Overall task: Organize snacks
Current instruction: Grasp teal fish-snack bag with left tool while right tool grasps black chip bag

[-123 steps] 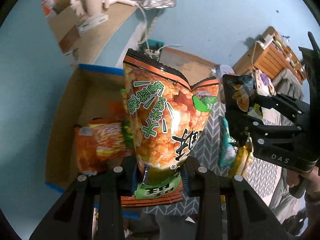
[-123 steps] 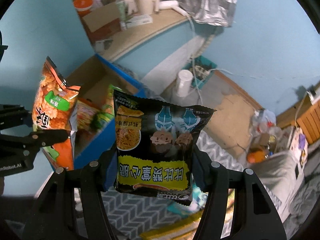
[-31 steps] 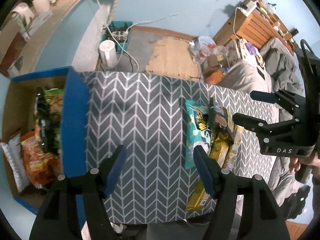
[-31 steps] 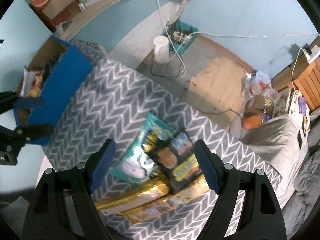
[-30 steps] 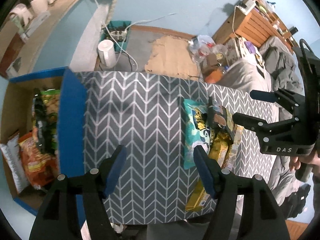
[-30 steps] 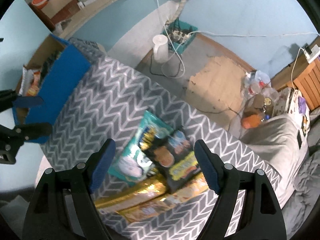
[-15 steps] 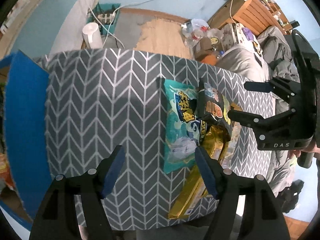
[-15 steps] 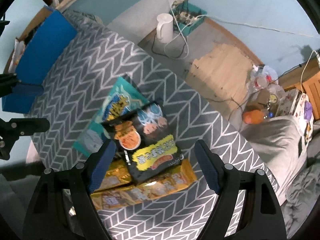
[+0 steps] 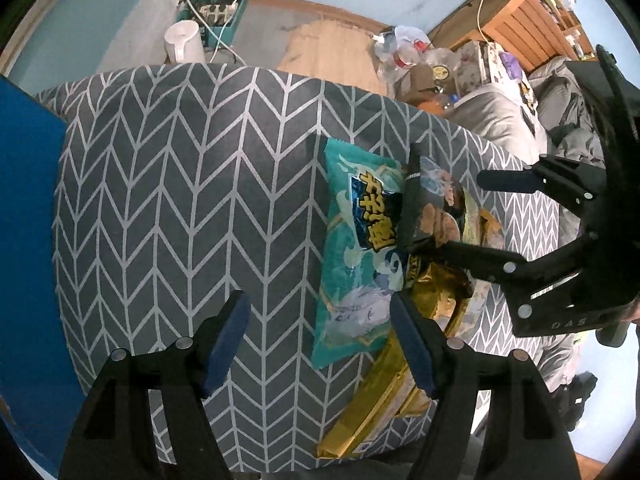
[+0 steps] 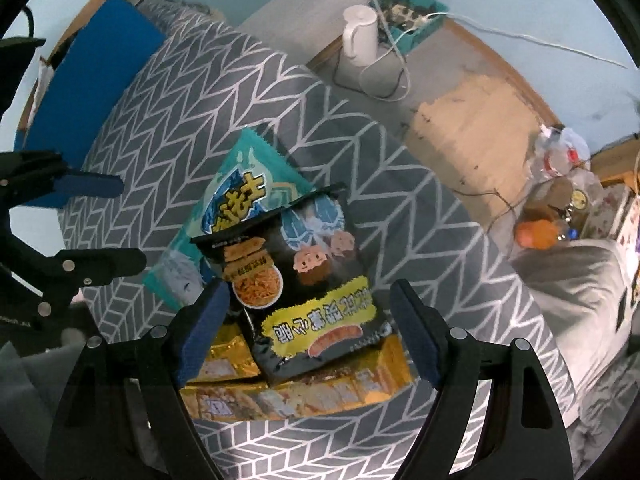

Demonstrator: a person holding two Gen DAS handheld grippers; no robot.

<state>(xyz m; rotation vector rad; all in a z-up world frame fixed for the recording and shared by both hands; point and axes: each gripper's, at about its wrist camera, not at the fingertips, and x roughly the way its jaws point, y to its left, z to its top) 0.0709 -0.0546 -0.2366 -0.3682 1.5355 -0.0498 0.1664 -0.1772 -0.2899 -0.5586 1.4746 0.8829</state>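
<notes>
Black bag [image 10: 304, 276]: in the middle of the right wrist view, lying on top of the other snacks. It sits between the right gripper's two blue pads, and I can't see the pads touching it.
Teal bag [image 9: 356, 248]: flat on the cloth, right of middle in the left wrist view. Its right edge is under the black bag.
Gold bags [image 10: 296, 388]: at the bottom of the pile, low in the right wrist view, partly under the black bag.
Right gripper [image 10: 308, 332]: jaws wide apart, pointing down over the black bag, holding nothing.
Left gripper [image 9: 320, 340]: jaws wide apart, holding nothing. It points down at the cloth, with the right pad over the low end of the teal bag.
Cloth [image 9: 180, 200]: grey with white zigzag lines, under all the snacks.
Blue box [image 9: 24, 240]: along the left edge of the left wrist view, well apart from the pile.
White kettle [image 10: 360, 36]: on the floor, top middle of the right wrist view.
</notes>
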